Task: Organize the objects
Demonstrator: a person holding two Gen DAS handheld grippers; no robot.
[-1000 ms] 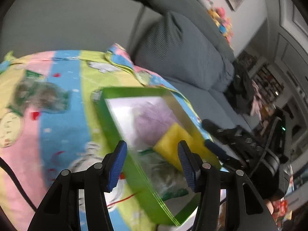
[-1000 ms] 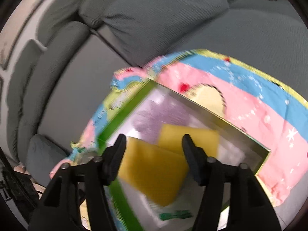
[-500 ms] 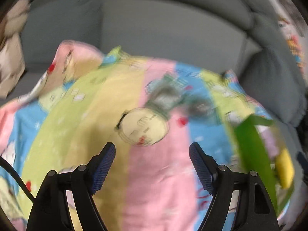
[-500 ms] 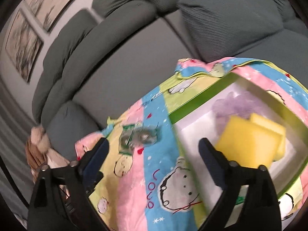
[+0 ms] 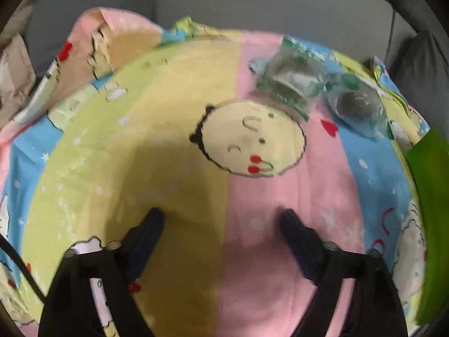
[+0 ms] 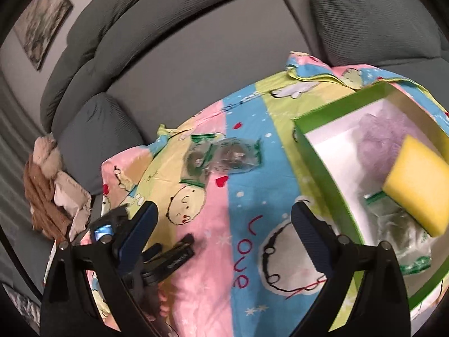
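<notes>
Two clear packets with dark round pads (image 5: 291, 82) (image 5: 356, 104) lie side by side on the cartoon blanket (image 5: 179, 129), up and right of my open, empty left gripper (image 5: 221, 219). In the right wrist view the packets (image 6: 221, 158) lie left of a green box (image 6: 317, 151) that holds a yellow sponge (image 6: 418, 185), a purple puff (image 6: 384, 137) and another clear packet (image 6: 398, 241). My right gripper (image 6: 224, 213) is open and empty above the blanket, left of the box. The left gripper's tool (image 6: 168, 255) shows at lower left.
The blanket covers a grey sofa (image 6: 168, 50) with cushions behind. A brown and beige plush heap (image 6: 47, 185) lies on the seat at the left. The green box edge (image 5: 432, 196) shows at the right of the left wrist view.
The right gripper let go of the yellow sponge into the box, opened wide and drew back left. The left gripper swung left from the box and opened wider over the blanket.
</notes>
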